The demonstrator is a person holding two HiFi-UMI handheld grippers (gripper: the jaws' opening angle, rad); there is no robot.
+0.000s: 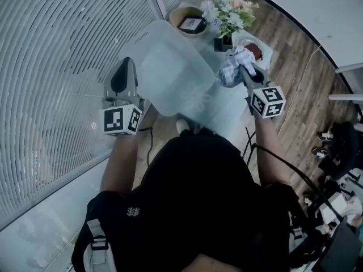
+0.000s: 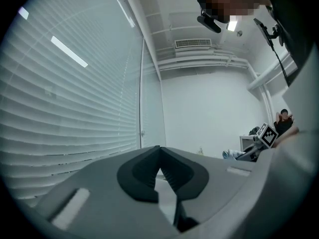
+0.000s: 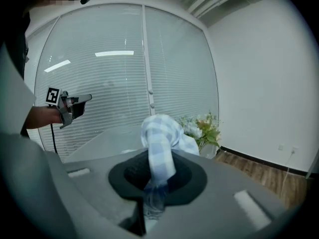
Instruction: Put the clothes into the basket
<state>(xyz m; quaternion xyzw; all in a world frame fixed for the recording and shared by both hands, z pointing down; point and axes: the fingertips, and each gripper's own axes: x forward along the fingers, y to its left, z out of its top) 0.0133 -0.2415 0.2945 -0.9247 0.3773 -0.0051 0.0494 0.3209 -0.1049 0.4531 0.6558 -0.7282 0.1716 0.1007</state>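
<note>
Checked cloth [image 3: 160, 129] between right tongs [image 3: 155, 152]

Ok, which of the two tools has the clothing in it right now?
The right tool: its jaws are shut on a blue-and-white checked cloth. The left tool has its jaws together with nothing between them.

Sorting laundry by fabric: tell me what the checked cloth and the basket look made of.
The checked cloth: soft woven fabric, perhaps cotton, with a matte finish; it bunches and folds limply. The basket: seemingly translucent plastic, smooth and faintly glossy; its pale walls look frosted and rigid.
</note>
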